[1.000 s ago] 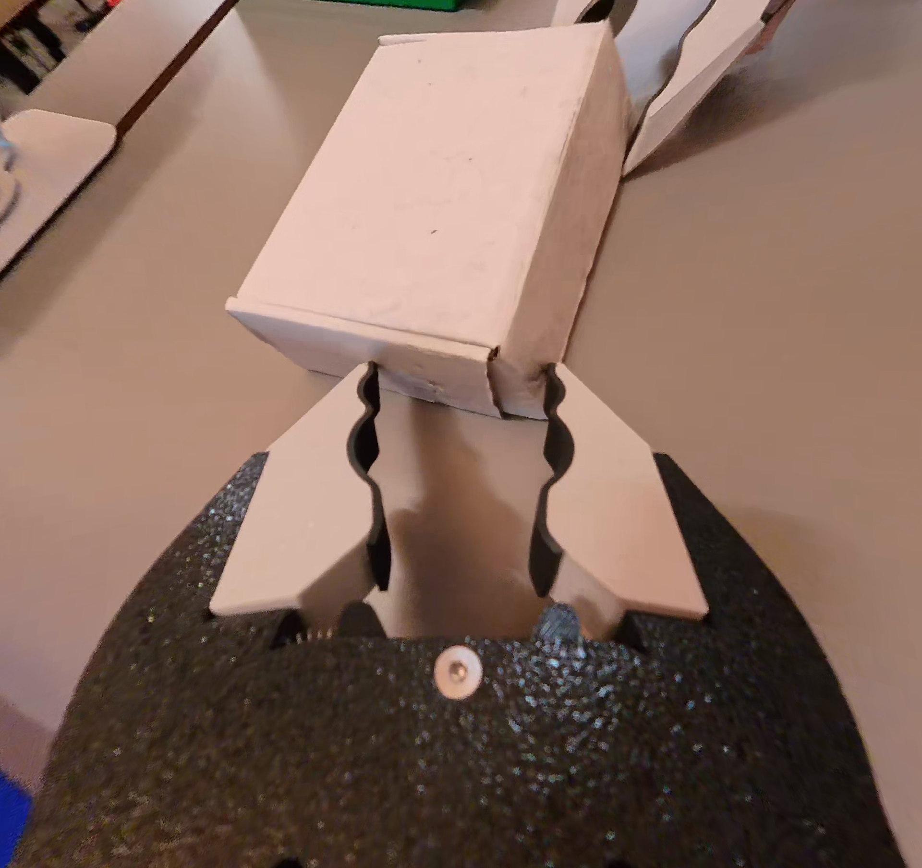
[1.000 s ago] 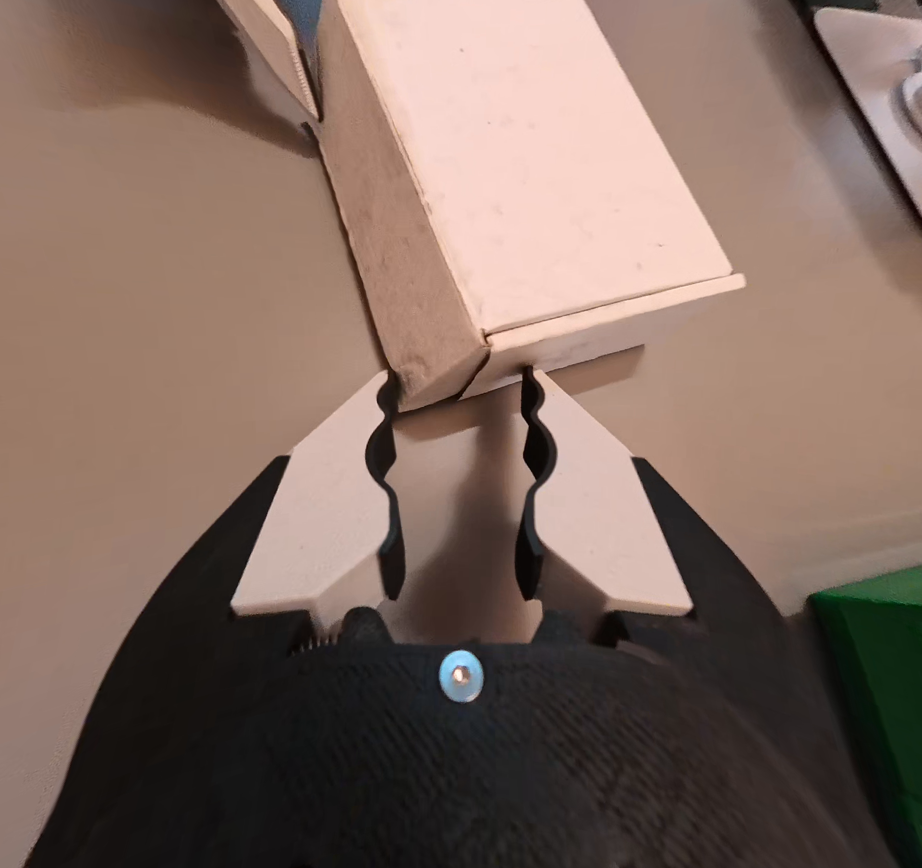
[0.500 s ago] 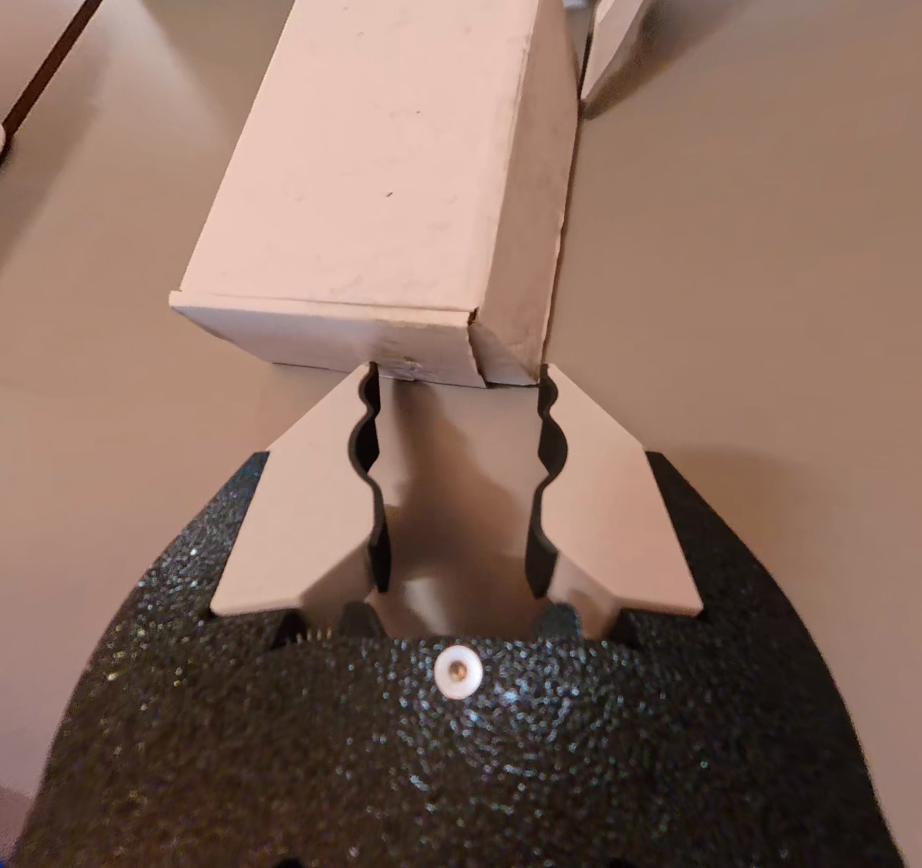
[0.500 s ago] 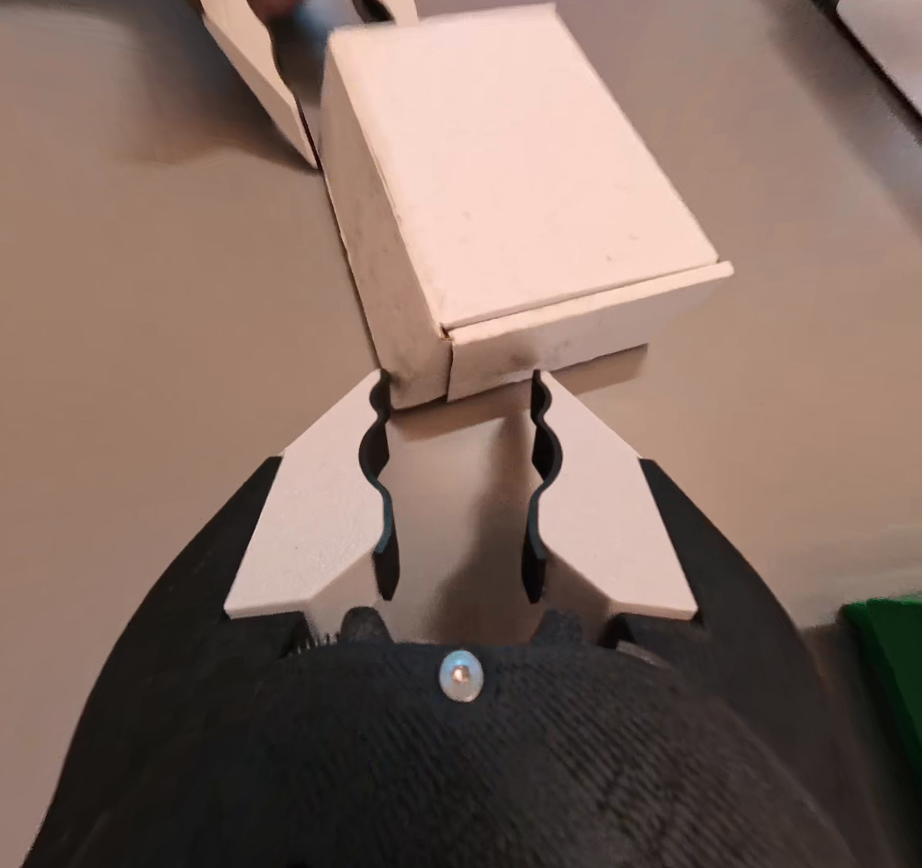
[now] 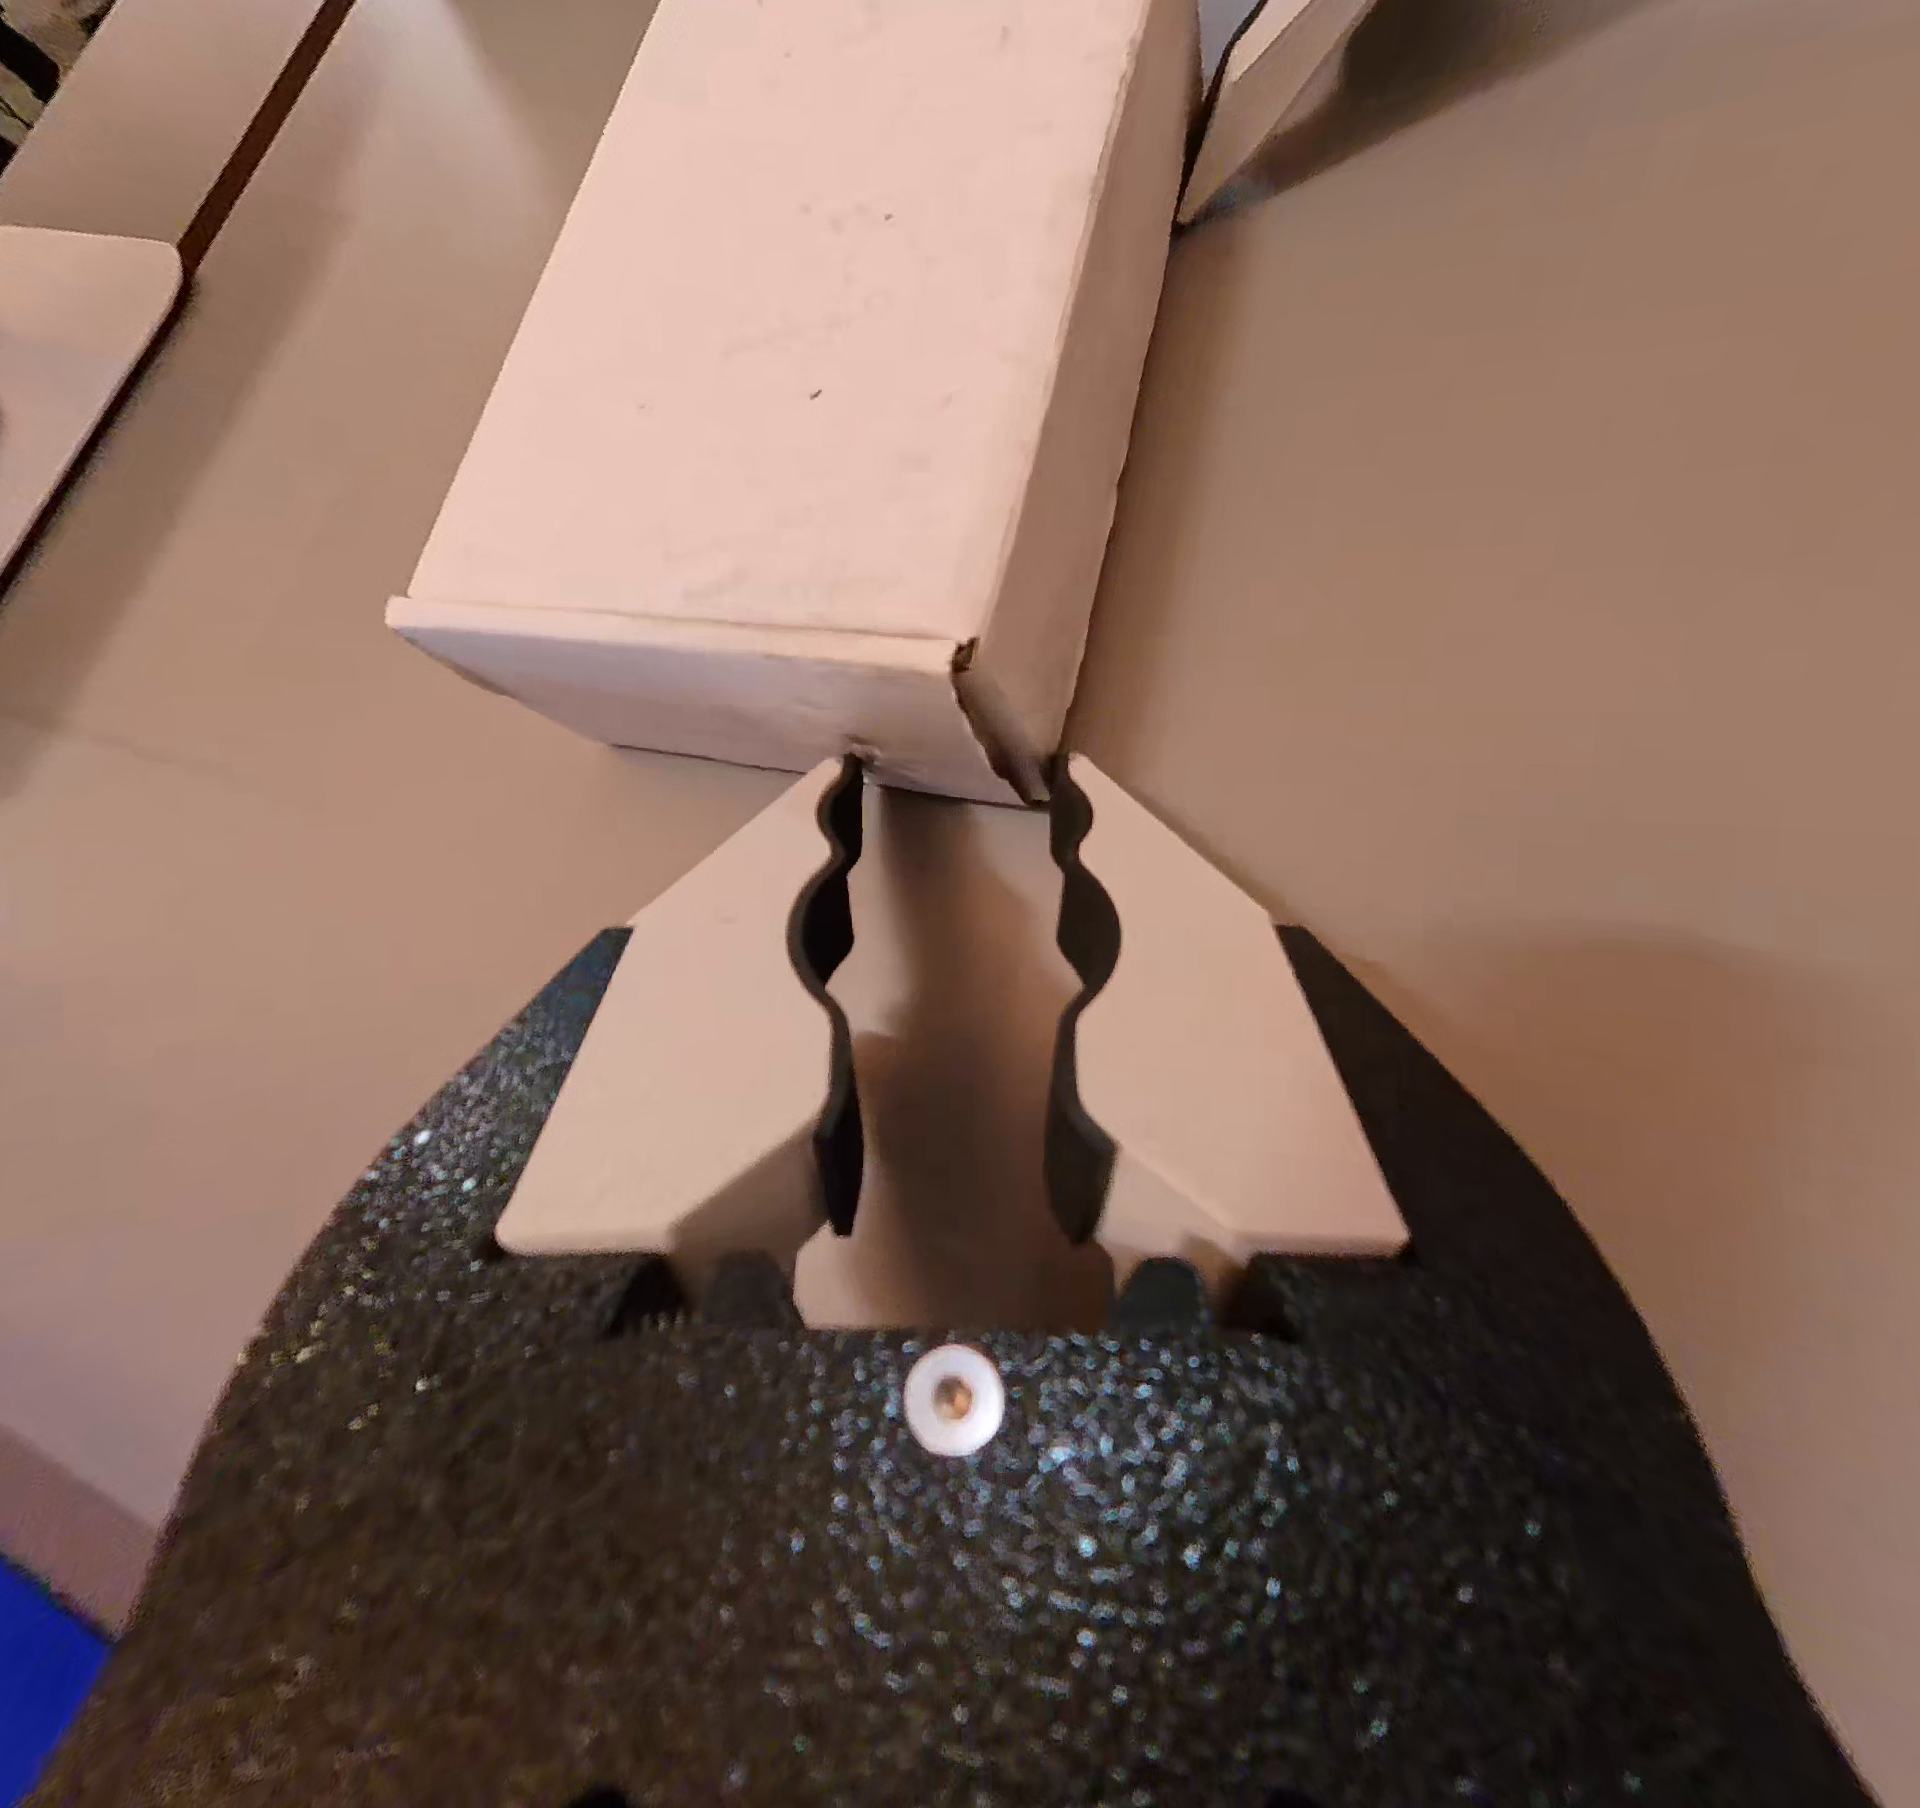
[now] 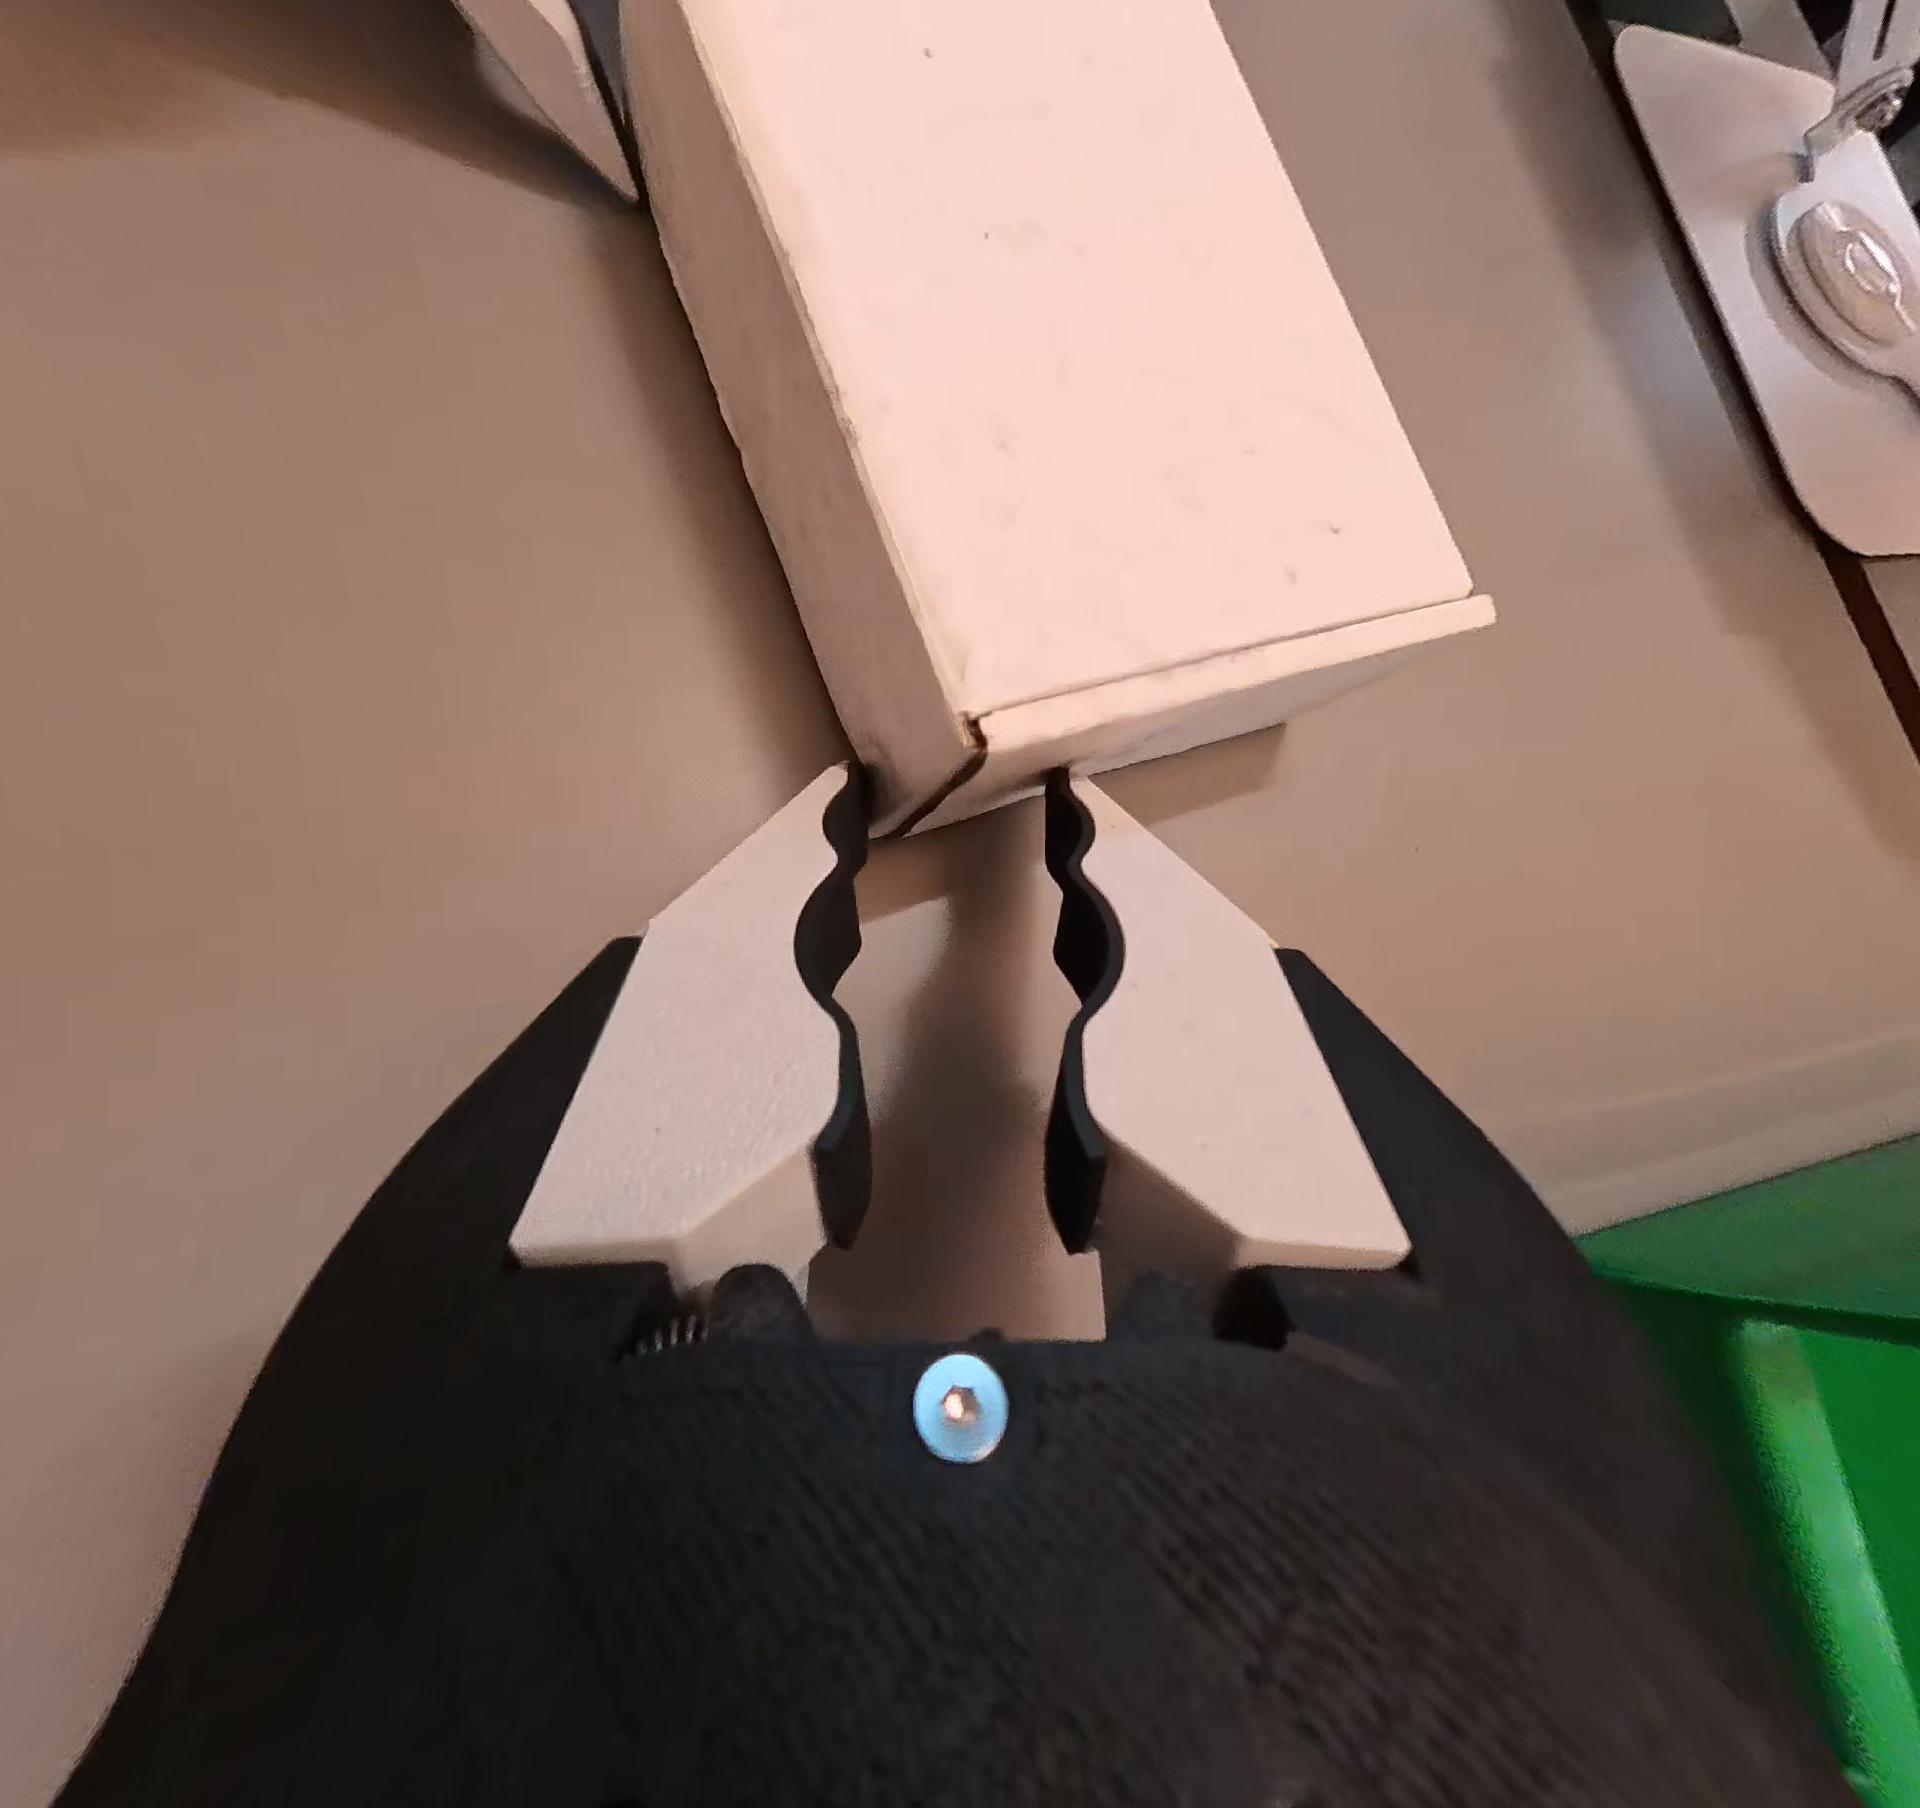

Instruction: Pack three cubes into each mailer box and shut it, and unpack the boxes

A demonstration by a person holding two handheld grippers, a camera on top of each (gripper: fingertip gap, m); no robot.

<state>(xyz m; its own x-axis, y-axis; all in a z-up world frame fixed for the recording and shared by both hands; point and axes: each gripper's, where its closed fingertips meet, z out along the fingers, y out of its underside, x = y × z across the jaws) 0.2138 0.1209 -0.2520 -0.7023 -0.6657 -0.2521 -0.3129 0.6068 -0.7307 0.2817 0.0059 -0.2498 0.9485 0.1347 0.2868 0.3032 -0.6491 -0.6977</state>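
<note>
A closed white mailer box lies on the tan table, also in the right wrist view. No cubes show. My left gripper has its jaws narrowed around the box's near right corner, with the fingertips touching it. My right gripper has its jaws narrowed the same way around the opposite corner. Each gripper shows beyond the box in the other's view: the right one and the left one. I cannot tell whether the box's underside touches the table.
A green box stands close to my right gripper's right side. A grey base plate with a metal fitting lies at the right, across a dark table gap. A blue object shows at the lower left.
Both grippers' jaws have narrowed onto the box corners. The box has shifted and turned slightly between them, and the green box has left the left wrist view.
</note>
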